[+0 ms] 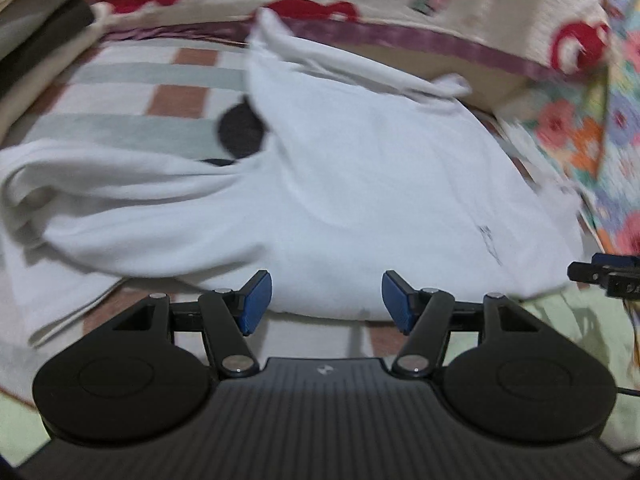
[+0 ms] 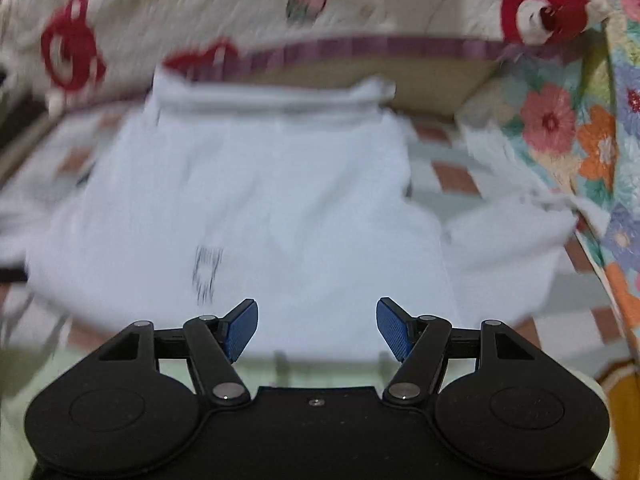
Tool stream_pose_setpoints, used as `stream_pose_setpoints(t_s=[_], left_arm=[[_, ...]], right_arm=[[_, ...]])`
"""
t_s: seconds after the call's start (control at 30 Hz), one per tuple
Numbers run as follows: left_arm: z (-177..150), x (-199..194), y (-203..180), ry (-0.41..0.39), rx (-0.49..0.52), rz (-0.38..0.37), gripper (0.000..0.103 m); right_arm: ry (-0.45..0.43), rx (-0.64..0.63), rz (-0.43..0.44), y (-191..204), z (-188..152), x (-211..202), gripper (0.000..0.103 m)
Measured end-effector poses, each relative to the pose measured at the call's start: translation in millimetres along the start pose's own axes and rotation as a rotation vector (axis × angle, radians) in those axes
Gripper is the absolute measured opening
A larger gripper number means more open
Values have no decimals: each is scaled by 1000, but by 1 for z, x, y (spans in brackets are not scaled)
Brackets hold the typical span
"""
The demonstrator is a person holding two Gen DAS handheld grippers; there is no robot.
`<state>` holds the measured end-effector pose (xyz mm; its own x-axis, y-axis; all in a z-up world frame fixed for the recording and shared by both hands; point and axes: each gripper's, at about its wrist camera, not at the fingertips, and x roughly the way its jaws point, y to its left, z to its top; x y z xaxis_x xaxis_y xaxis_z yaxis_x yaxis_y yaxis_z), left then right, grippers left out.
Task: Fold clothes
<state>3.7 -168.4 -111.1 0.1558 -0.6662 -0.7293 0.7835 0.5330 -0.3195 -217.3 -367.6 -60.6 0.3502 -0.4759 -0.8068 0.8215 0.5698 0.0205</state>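
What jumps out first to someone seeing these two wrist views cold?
The white garment dominates, spread rumpled over a checked bedsheet right ahead of both grippers. Next, the cream blanket with red bear prints along the far edge, and a floral quilt at the right. The left gripper and right gripper have jaws open, holding nothing.

We see a white garment (image 1: 360, 184) lying spread on the checked bedcover (image 1: 132, 96), partly folded. Its left side is bunched into a thick rolled fold, while the middle lies flatter. A small dark print marks the cloth near its near edge. At the far end a hem or collar band stands slightly raised. Both views are blurred.
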Motion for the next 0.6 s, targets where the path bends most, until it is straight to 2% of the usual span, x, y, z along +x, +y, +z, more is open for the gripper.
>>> stream_pose_setpoints(t_s=[0.1,0.13,0.2,0.27,0.33,0.4,0.43,0.53,0.6], left_arm=[[3,5,-4,43,25,-17,61],[4,6,-5,57,34,-23,61],[6,8,-7,81,45,-34,61],[5,3,-5,64,16,-40,62],[1,-2,-6,34,22,-12,62],[-6,-2,-10,22,48,40,62],[-9,-4,-13,19,57,60,62],[-18,-6,-22,3,103,105,62],[-22,-2,-30,7,146,127,62]], right_arm=[[72,55,-40,7,-5,-14,71],[71,66,-44,8,-10,-20,70],[-9,66,-19,10,-33,-34,71],[-90,65,6,12,-55,-47,71],[-155,47,18,13,-76,-54,71],[-154,-43,-25,13,-87,-32,70],[-146,-47,-25,8,-89,-24,70],[-95,125,71,-29,-84,-10,70],[-92,164,113,-50,-85,-1,70]])
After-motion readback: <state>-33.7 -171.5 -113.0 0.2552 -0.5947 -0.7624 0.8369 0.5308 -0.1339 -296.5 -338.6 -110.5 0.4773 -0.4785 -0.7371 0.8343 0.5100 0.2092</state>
